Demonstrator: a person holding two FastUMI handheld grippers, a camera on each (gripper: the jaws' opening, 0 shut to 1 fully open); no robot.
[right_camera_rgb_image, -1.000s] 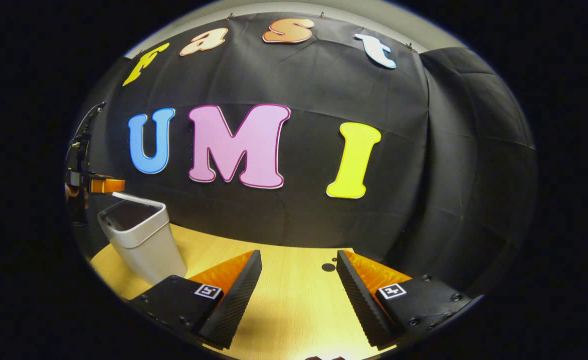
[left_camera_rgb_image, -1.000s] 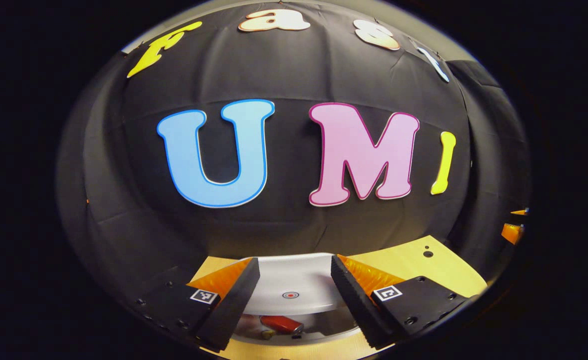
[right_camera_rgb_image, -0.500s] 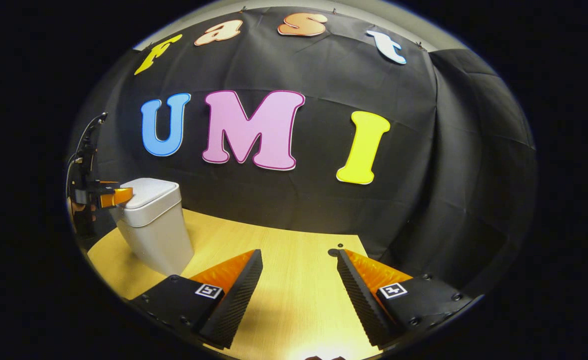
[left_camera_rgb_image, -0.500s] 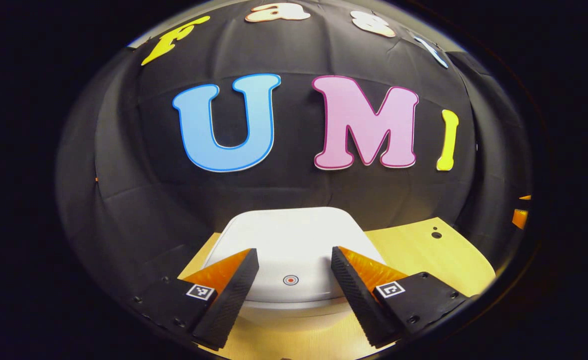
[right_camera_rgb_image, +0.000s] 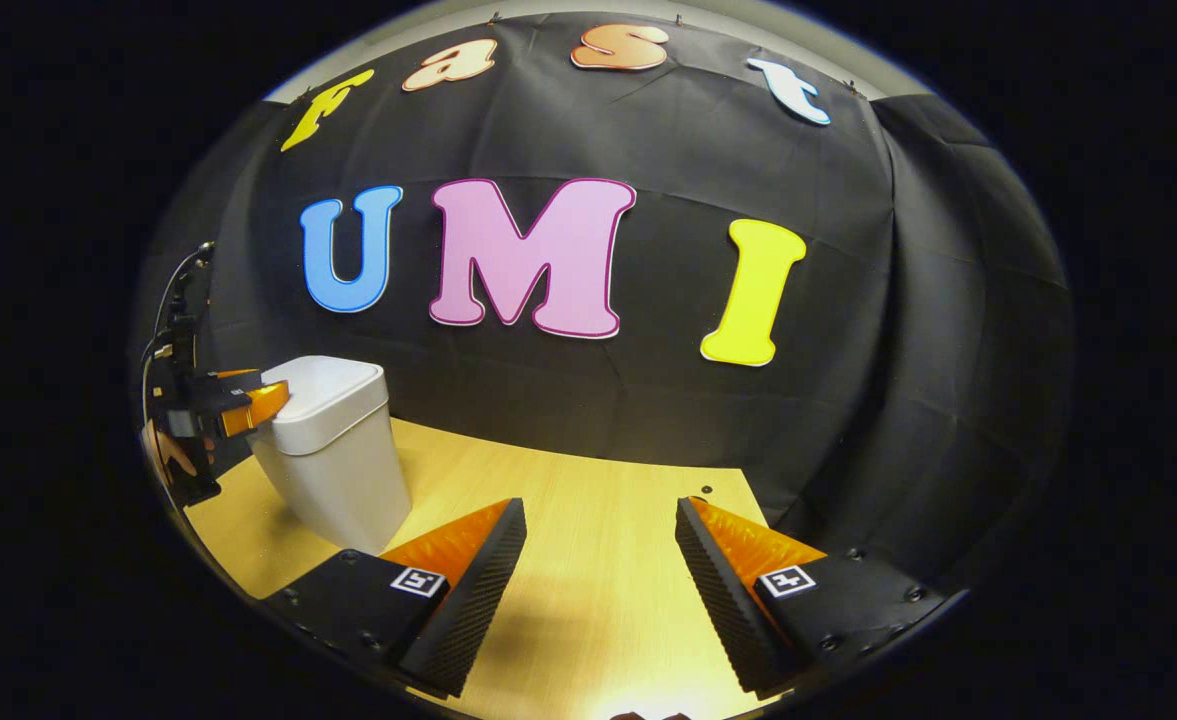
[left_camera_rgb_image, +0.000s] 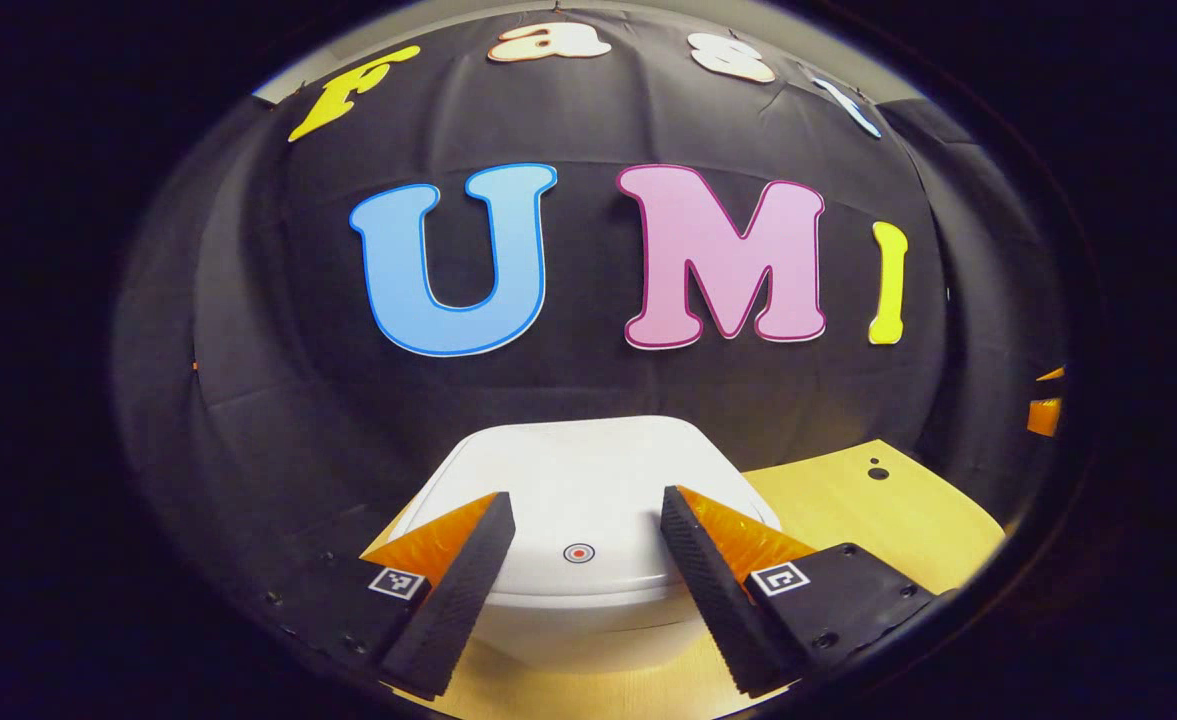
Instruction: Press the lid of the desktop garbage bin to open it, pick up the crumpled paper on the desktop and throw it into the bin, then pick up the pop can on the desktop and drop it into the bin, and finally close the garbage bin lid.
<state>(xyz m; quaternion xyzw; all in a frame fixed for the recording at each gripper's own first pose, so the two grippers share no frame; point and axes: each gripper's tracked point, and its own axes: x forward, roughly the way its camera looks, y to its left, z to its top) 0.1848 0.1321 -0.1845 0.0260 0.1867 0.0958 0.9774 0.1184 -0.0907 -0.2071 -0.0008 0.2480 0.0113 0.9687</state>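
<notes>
Left gripper view: closed bin lid (left_camera_rgb_image: 588,480) just under the spread, empty left tool (left_camera_rgb_image: 581,512).

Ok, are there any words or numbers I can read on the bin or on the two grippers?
bin lid: no words, just a small red ring mark.
left gripper: black-and-white square code tags, no letters or numbers.
right gripper: matching pattern squares, nothing to read.

Left claw (left_camera_rgb_image: 580,520) agape; right claw (right_camera_rgb_image: 600,530) agape, level.
</notes>
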